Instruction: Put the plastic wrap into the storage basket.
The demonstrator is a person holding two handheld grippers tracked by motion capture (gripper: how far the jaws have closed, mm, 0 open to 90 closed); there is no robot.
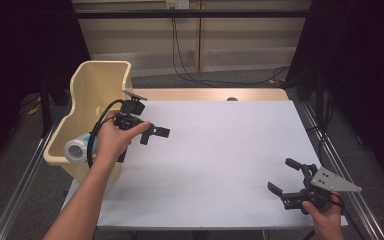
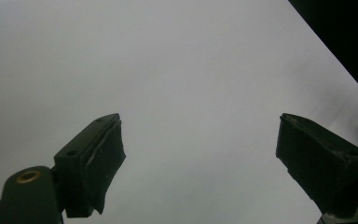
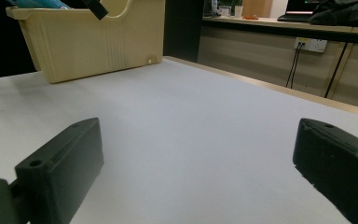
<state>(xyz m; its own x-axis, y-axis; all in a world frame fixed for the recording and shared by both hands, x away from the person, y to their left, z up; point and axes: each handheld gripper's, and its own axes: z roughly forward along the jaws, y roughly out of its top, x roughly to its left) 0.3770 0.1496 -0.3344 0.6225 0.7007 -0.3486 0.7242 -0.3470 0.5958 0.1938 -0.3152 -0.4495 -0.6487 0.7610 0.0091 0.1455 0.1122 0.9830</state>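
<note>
My left gripper [image 1: 154, 135] hovers over the left part of the white table [image 1: 220, 150], just right of a cream plastic bin [image 1: 100, 80]. In the left gripper view its jaws [image 2: 200, 121] stand apart, with bare white surface between them. My right gripper [image 1: 284, 175] rests low at the table's near right corner, open and pointing left and away. The right gripper view shows its jaws [image 3: 198, 128] wide and empty, facing the bin [image 3: 98, 42] across the table.
Inside the bin lies a white and blue rounded object [image 1: 77, 149]. The bin hangs over the table's left edge. Metal rails [image 1: 330, 150] run along both sides. Cables [image 1: 190, 70] trail on the floor behind the table.
</note>
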